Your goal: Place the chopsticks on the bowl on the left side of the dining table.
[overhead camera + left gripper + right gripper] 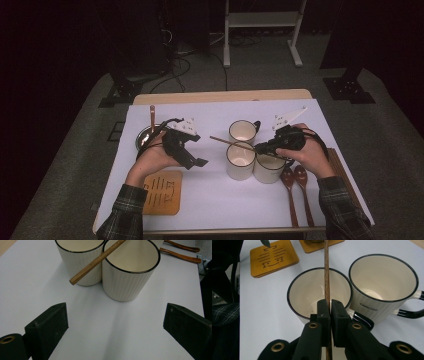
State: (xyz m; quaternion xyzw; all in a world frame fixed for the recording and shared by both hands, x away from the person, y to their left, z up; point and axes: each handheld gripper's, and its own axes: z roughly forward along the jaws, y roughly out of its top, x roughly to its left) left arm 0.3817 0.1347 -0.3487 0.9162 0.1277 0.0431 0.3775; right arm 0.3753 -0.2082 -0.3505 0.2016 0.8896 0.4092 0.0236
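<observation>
While the right gripper [329, 312] clamps it between closed jaws, the chopstick [327, 272] lies level over the front middle mug [240, 160], its free tip reaching toward the desk's middle in the high view. In the right gripper view the stick runs straight up from the pads across this mug's open mouth. In the left gripper view the same stick [96, 262] crosses two mug rims at a slant, its blunt end hanging past them.

Three white mugs with dark rims stand bunched right of the desk's middle: the front middle one, a second [269, 167] touching its right side under the right hand, and a third [243, 131] just behind, its handle pointing right. That third mug [384, 285] bears small dark lettering on its wall.

The left gripper [192, 155] hovers left of the mugs, jaws spread wide with nothing between them; in its own view only bare white desk [105, 322] lies between the two black jaws.

Two brown wooden spoons [295, 190] lie side by side near the front right edge. A wooden coaster [162, 192] sits near the front left edge, just by the left wrist. A metal bowl [145, 135] stands near the left edge behind the left hand, with another chopstick [152, 117] by it.
</observation>
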